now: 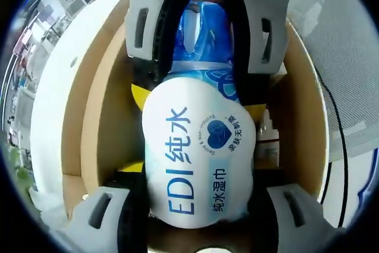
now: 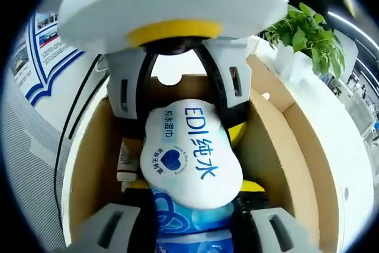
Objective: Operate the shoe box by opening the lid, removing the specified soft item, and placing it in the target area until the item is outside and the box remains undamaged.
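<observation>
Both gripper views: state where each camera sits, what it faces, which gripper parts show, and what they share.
Left gripper view: rides the left gripper, looking down into the open cardboard shoe box at the EDI wet wipes pack; its own jaws rise at the bottom, the right gripper faces it from the top.
Right gripper view: rides the right gripper, facing the opposite way over the same pack; the left gripper shows opposite, a potted plant beyond.
Shared: pack, box, both grippers.

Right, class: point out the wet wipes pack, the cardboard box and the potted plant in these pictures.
wet wipes pack (image 1: pixel 198 152): left gripper view, on its white printed front.
cardboard box (image 2: pixel 269 146): right gripper view, on its bare inner side wall.
potted plant (image 2: pixel 311 37): right gripper view, on its green leaves.
</observation>
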The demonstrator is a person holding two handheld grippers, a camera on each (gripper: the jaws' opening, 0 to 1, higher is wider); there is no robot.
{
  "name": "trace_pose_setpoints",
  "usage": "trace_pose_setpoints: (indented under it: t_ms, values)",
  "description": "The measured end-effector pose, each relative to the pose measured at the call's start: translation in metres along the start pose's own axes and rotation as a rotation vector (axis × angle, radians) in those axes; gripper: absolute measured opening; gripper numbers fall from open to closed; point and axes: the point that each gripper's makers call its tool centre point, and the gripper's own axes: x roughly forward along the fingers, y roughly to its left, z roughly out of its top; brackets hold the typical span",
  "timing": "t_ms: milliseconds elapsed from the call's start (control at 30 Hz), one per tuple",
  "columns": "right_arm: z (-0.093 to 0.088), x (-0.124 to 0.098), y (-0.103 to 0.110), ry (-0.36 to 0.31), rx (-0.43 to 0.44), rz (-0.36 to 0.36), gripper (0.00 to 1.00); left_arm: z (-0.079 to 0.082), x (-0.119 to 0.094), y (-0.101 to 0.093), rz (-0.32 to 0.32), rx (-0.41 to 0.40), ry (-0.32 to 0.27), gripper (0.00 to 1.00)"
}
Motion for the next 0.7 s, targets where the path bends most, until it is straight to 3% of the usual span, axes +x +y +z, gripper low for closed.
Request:
trace_pose_setpoints:
  t_ms: [700]
  values:
    - [0.017,-0.032,0.003,-0.040,-0.044,-0.038,0.42,0.018,-0.033,-0.004,0.022,0.015,-0.002,0.65]
